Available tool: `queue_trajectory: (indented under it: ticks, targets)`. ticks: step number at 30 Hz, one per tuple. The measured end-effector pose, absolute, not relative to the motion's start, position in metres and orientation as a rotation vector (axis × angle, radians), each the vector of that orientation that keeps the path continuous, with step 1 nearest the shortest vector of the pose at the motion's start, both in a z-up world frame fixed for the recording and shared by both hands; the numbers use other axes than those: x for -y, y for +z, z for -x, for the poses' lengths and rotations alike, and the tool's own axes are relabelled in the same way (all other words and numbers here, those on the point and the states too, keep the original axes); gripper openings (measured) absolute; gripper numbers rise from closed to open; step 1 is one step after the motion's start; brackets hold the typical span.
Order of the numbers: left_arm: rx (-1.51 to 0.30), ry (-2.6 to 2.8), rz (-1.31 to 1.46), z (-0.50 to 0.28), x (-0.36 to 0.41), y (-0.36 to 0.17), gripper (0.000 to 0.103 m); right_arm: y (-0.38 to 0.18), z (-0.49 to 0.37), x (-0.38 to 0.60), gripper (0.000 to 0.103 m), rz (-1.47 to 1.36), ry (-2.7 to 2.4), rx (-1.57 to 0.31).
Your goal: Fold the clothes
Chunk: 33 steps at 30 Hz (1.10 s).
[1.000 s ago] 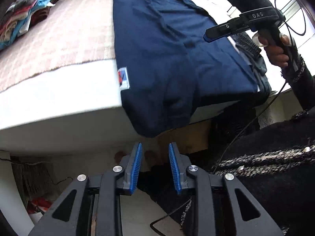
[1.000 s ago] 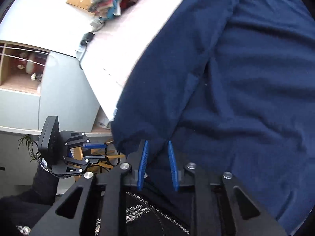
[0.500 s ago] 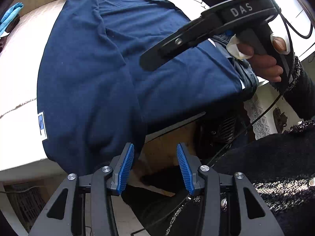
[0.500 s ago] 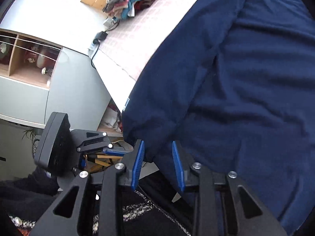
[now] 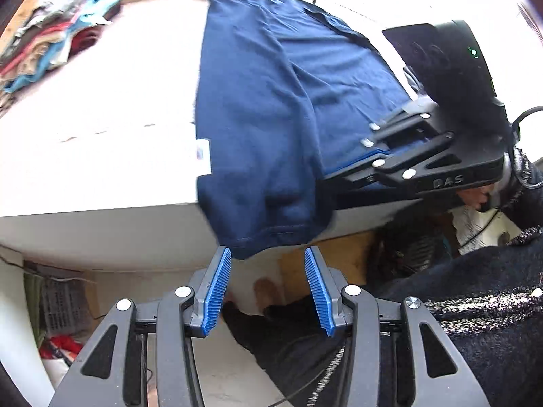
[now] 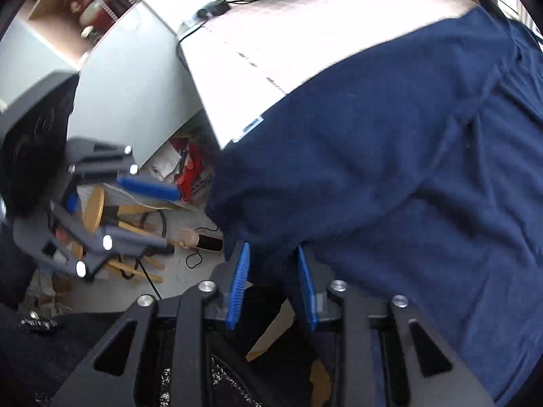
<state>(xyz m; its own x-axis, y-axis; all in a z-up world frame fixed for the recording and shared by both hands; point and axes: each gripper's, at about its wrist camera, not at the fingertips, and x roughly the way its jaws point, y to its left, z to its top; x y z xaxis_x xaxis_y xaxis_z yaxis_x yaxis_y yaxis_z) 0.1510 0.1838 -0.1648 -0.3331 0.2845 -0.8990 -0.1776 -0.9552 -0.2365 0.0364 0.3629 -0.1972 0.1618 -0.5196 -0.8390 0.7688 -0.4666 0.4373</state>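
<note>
White tabletop (image 5: 101, 183) filled most of your left wrist view, with a pile of clothes (image 5: 51, 44) at the far edge, about 10 o'clock. You had the navy shirt (image 5: 271, 101) laid flat from 12 o'clock down through centre, its hem draped over the near table edge and a white label (image 5: 203, 154) on its 9 o'clock side. Your left gripper (image 5: 268, 264) sat at 6 o'clock below that hem. Its jaws had just been opening and stood moderately apart with nothing gripped; the hem's lowest corner hung just above the left pad tip, and I couldn't tell whether it touched. Your right gripper (image 6: 273, 247) came in from 3 o'clock in the left view, at the shirt's near right edge. Its jaws had just been closing and were pinched on a bunch of hem fabric between the blue pads. In the right view, a wooden stool (image 6: 93, 208) stood on the floor at 9 o'clock, behind the blurred left gripper.
</note>
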Motion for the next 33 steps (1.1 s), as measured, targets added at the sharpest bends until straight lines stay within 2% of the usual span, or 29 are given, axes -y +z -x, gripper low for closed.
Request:
queue_trajectory:
  ticks: [2,4,5,10,15,16,17,18,19,21,24,27,30,33]
  targets:
    - [0.107,2.361,1.598,-0.151,-0.184,-0.159,0.043,-0.193,-0.034,-0.363,0.004,-1.39,-1.509,-0.211]
    - [0.078,2.357,1.576,-0.148,-0.187,-0.155,0.044,-0.187,-0.02,-0.376,0.004,-1.446,-1.441,-0.051]
    - [0.066,2.349,1.565,-0.146,-0.189,-0.153,0.044,-0.186,-0.017,-0.38,0.004,-1.465,-1.422,-0.042]
    - [-0.002,2.306,1.499,-0.125,-0.201,-0.142,0.045,-0.176,-0.018,-0.392,0.005,-1.528,-1.445,-0.243]
    - [-0.027,2.258,1.4,-0.089,-0.206,-0.107,0.045,-0.11,0.022,-0.429,0.007,-1.472,-1.611,-0.132]
    - [-0.025,2.264,1.374,-0.079,-0.203,-0.097,0.047,-0.09,0.035,-0.437,0.011,-1.442,-1.659,-0.097]
    - [-0.024,2.281,1.349,-0.065,-0.202,-0.088,0.049,-0.07,0.05,-0.443,0.019,-1.404,-1.711,-0.064]
    - [-0.021,2.286,1.33,-0.053,-0.199,-0.079,0.057,-0.051,0.065,-0.445,0.025,-1.354,-1.772,-0.054]
    - [-0.025,2.282,1.314,-0.039,-0.197,-0.075,0.066,-0.033,0.08,-0.446,0.035,-1.3,-1.836,-0.054]
    - [-0.051,2.296,1.274,-0.013,-0.197,-0.071,0.068,-0.006,0.111,-0.444,0.038,-1.209,-1.973,-0.076]
    - [-0.103,2.297,1.295,0.033,-0.21,-0.1,0.067,0.009,0.17,-0.43,0.038,-1.113,-2.101,-0.095]
    - [-0.063,2.224,1.384,0.07,-0.216,-0.14,0.065,-0.001,0.241,-0.411,0.038,-1.117,-2.192,-0.144]
    - [-0.075,2.183,1.435,0.083,-0.218,-0.165,0.065,-0.039,0.314,-0.373,0.038,-1.194,-2.204,-0.147]
    - [-0.118,2.153,1.461,0.085,-0.217,-0.18,0.066,-0.074,0.362,-0.328,0.038,-1.28,-2.206,-0.242]
